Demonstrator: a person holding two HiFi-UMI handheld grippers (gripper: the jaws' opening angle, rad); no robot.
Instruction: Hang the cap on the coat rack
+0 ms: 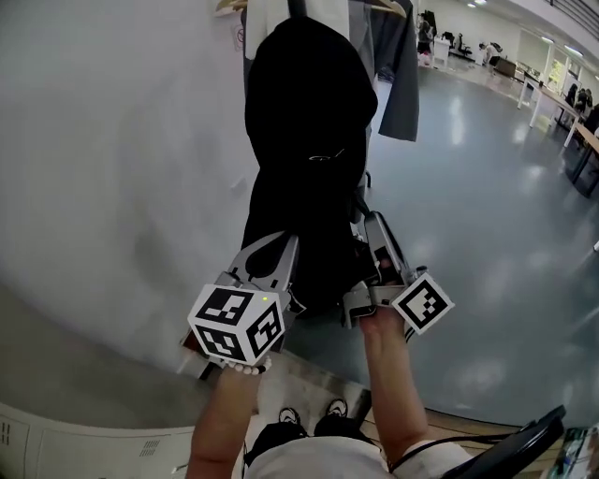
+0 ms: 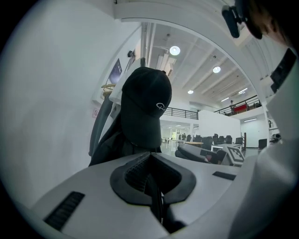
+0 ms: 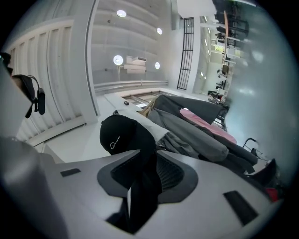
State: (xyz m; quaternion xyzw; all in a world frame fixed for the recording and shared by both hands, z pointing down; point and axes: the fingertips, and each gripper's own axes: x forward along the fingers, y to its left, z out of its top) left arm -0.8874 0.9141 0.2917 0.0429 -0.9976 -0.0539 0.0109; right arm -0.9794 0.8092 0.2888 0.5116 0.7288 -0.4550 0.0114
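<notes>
Evidently you held the cap [image 1: 309, 112] upright just below the coat rack [image 1: 296, 7], ahead of both claws. The left claw [image 2: 152, 177] and right claw [image 3: 142, 186] each pinched its lower edge, seemingly equally near.

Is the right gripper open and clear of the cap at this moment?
No. The right gripper has its jaws closed on a fold of the black cap, as the right gripper view shows.
</notes>
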